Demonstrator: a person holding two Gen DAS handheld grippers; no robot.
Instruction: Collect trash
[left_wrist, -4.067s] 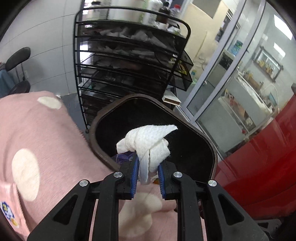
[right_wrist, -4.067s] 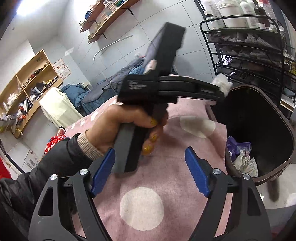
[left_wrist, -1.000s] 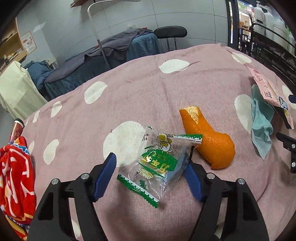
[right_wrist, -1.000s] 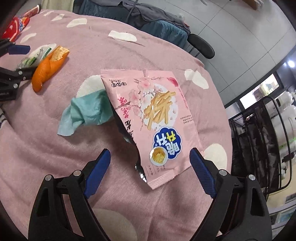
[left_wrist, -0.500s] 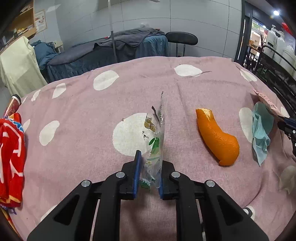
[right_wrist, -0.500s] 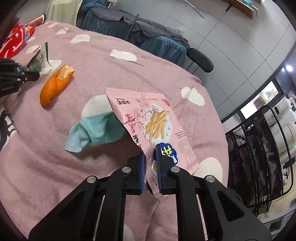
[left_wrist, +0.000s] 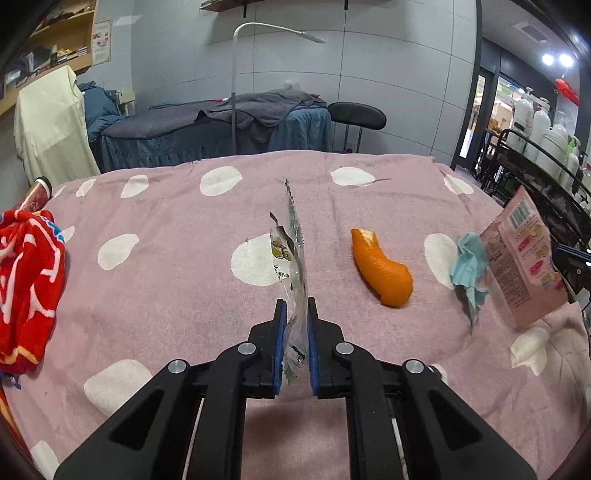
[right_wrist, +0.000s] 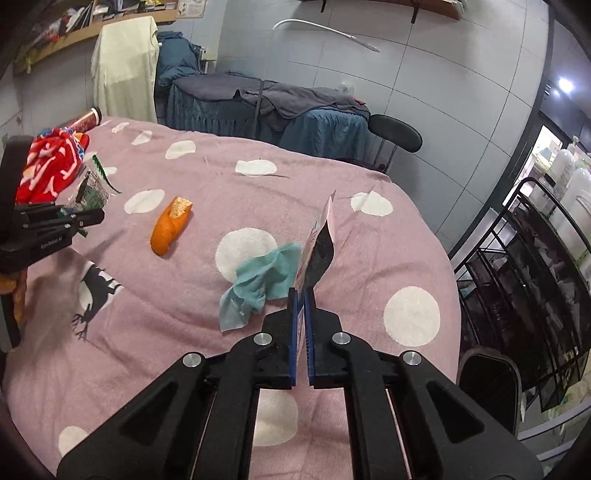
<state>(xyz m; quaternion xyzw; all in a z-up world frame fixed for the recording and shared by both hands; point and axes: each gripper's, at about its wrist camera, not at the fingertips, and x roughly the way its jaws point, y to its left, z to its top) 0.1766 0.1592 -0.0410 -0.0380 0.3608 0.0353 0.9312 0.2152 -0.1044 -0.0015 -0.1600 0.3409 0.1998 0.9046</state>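
The blanket (left_wrist: 177, 280) is pink with white dots and covers the work surface. On it lie an orange peel (left_wrist: 382, 273) and a teal tissue (right_wrist: 264, 284), well apart from each other. A red cloth (left_wrist: 26, 288) is bunched at the left edge, with a can (right_wrist: 85, 121) just beyond it. A black wire rack (right_wrist: 524, 266) stands off the right side, and a dark bin (right_wrist: 487, 380) sits below it. Nothing lies between the 2 grippers except the peel and the tissue.

The left gripper (left_wrist: 295, 314) has its pads pressed together on a clear wrapper (left_wrist: 291, 251) with green print. The wrapper stands edge-on, long axis running straight out from the fingertips, its far end clear of the blanket. Its near end sits between the blue pads.

The right gripper (right_wrist: 302, 301) pinches a pink bag (right_wrist: 319, 243) at one lower corner. The bag stands edge-on too, long axis pointing up and away from the pads. The tissue touches the bag's left face, just beside the fingertips. In the left view, the bag's printed back faces the camera at the right edge.
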